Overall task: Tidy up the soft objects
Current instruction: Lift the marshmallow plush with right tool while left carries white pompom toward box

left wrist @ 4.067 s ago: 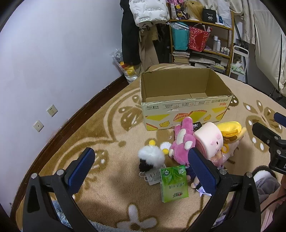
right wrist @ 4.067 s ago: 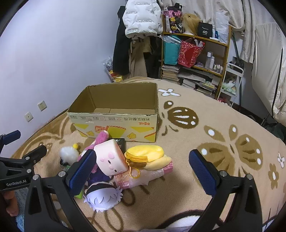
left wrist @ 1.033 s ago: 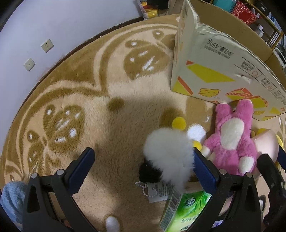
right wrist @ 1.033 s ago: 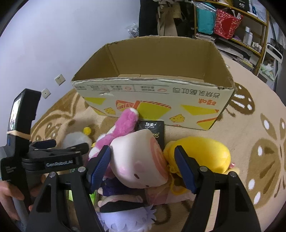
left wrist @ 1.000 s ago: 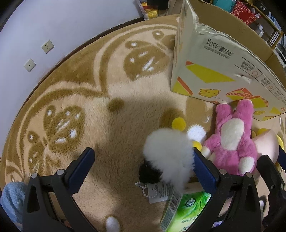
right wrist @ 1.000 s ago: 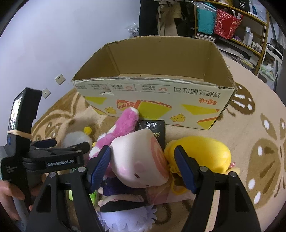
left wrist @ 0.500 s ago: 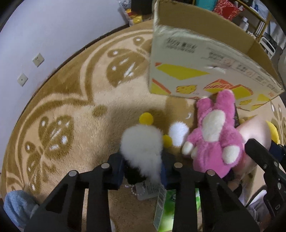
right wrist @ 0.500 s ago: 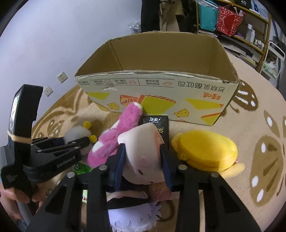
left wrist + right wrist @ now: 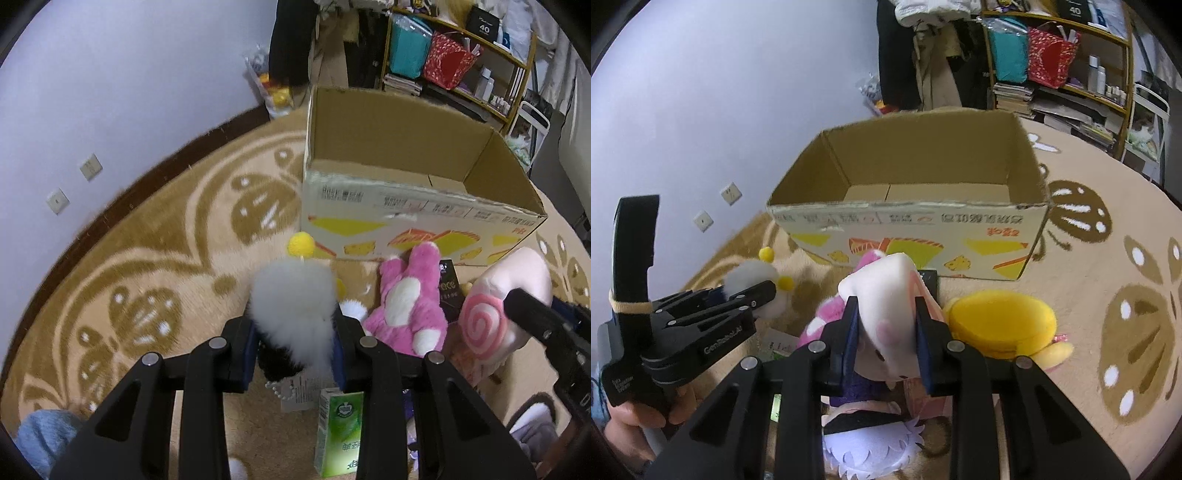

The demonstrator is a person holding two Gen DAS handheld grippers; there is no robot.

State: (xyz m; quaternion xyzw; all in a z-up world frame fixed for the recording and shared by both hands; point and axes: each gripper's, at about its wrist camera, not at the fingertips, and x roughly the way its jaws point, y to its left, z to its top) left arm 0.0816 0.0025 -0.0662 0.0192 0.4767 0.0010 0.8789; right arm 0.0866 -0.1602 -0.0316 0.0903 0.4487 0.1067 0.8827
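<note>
left wrist view: nearest the lens, a green tissue pack [image 9: 339, 432] is seen standing on the carpet [image 9: 147, 266], just below the left gripper [image 9: 295, 347]. the blue-padded fingers [image 9: 248, 350] of that gripper are closed on a white fluffy plush [image 9: 295, 306], which is squeezed between them; a black part and a bead chain with a tag are seen hanging under it, and a yellow pompom [image 9: 301, 244] stands above it. just to the right a pink bunny plush [image 9: 408, 306] is laid on the carpet, touching a dark packet [image 9: 447, 291]. beyond these the cardboard box [image 9: 406, 221] is set open on the carpet, with nothing seen inside it. a shelf [image 9: 461, 55] with bags is seen against the far wall.

in the right wrist view, a purple-haired doll [image 9: 871, 448] is seen lowest in the frame, under the right gripper [image 9: 884, 332]. the fingers [image 9: 925, 345] of this gripper are clamped on a pale pink roll plush [image 9: 886, 295], which is pressed in at both sides. a yellow plush [image 9: 1001, 321] is laid just to its right, touching it. at the left the other gripper is seen held in a hand [image 9: 639, 417], with the white plush in its grip. the box is seen behind all the toys, close to them
</note>
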